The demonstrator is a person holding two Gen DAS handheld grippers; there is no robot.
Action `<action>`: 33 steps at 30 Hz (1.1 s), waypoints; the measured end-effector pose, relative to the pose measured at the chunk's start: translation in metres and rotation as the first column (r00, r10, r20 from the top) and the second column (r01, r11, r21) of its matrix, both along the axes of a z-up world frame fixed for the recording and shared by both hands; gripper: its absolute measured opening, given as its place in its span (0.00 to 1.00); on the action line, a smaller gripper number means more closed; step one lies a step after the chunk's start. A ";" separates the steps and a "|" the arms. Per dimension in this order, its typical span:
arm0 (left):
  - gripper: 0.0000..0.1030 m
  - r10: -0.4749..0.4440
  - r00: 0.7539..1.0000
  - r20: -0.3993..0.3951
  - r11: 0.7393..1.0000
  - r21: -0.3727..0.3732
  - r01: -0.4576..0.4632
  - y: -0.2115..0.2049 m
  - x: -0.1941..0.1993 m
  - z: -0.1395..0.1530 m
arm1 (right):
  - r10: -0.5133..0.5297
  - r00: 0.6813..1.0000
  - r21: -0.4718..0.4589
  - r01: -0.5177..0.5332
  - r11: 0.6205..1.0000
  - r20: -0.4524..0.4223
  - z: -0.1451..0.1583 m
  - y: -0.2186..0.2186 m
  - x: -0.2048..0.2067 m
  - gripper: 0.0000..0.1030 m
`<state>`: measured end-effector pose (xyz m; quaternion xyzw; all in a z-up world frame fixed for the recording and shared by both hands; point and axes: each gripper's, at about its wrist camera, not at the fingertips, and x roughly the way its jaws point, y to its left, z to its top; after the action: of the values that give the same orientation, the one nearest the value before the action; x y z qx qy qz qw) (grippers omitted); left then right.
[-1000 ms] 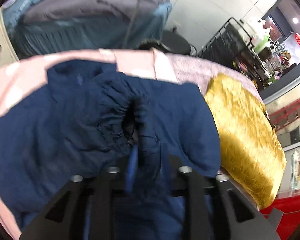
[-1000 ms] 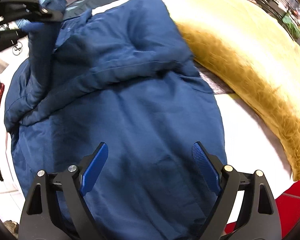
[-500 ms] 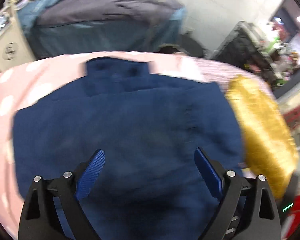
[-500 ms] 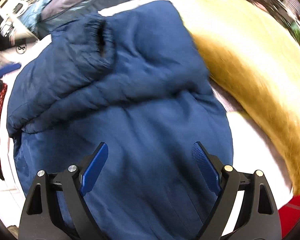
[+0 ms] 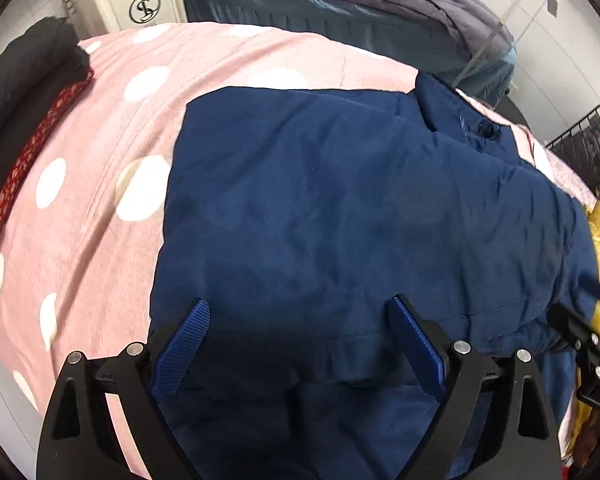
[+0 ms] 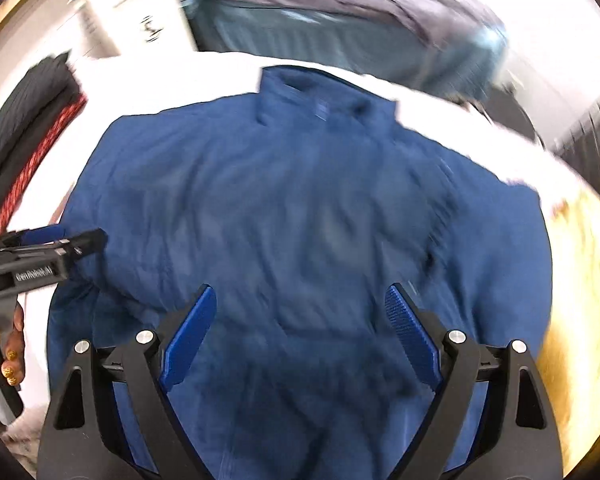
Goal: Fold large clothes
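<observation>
hovering over the navy jacket point(image 5: 340, 208) on the pink dotted blanket point(image 5: 100, 152), both claws point(image 5: 298, 344) point(image 6: 300, 332) released, empty

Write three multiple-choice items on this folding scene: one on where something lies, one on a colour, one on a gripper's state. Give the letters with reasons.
1. Where does the navy jacket lie?
A. on the pink polka-dot blanket
B. on a hanger
C. on the floor

2. What colour are the dots on that blanket?
A. black
B. white
C. green

3. How does the left gripper stand?
A. shut on a sleeve
B. shut on the collar
C. open, fingers wide apart, holding nothing

Answers:
1 A: the jacket is spread flat with the blanket showing beside and beyond it.
2 B: pale round spots stand out on the pink cloth.
3 C: the blue fingers stand far apart above the jacket and no cloth is pinched between them.
</observation>
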<state>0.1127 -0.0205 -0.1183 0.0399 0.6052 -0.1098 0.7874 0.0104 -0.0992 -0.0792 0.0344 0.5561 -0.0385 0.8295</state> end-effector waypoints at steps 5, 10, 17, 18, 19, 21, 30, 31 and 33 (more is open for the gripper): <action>0.89 -0.058 0.998 -0.034 0.997 0.054 0.060 -0.016 0.010 -0.022 | 0.031 0.996 -0.040 -0.034 0.999 -0.081 -0.031 0.004 0.036 0.83; 0.94 -0.059 0.994 -0.094 0.997 0.044 0.063 -0.017 0.021 -0.045 | -0.009 0.976 -0.016 0.006 1.000 -0.216 -0.079 -0.022 0.046 0.85; 0.95 -0.075 0.990 -0.120 0.994 0.067 0.084 -0.024 0.034 -0.065 | -0.001 0.968 -0.041 -0.010 0.999 -0.252 -0.108 -0.018 0.061 0.93; 0.95 -0.073 0.990 -0.123 0.995 0.065 0.082 -0.025 0.037 -0.066 | -0.004 0.966 -0.040 -0.006 0.999 -0.260 -0.110 -0.017 0.063 0.95; 0.95 -0.074 0.990 -0.122 0.995 0.063 0.082 -0.025 0.039 -0.068 | -0.009 0.964 -0.040 -0.002 0.999 -0.265 -0.110 -0.016 0.060 0.95; 0.96 -0.078 0.991 -0.110 0.994 0.061 0.085 -0.026 0.040 -0.069 | -0.019 0.961 -0.047 0.006 0.999 -0.277 -0.113 -0.015 0.067 0.95; 0.96 -0.076 0.993 -0.093 0.995 0.059 0.082 -0.020 0.036 -0.065 | -0.033 0.975 -0.048 0.024 0.999 -0.220 -0.107 -0.012 0.053 0.95; 0.95 -0.078 0.992 -0.099 0.995 0.058 0.084 -0.020 0.036 -0.064 | -0.035 0.974 -0.048 0.025 0.999 -0.224 -0.105 -0.011 0.052 0.95; 0.95 -0.081 0.990 -0.117 0.995 0.055 0.088 -0.019 0.040 -0.062 | -0.037 0.971 -0.041 0.028 0.999 -0.238 -0.100 -0.012 0.046 0.95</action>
<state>0.1531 -0.0393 -0.1800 0.0828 0.6502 -0.1266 0.7445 0.0565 -0.1112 -0.1787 0.0230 0.6502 -0.0665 0.7565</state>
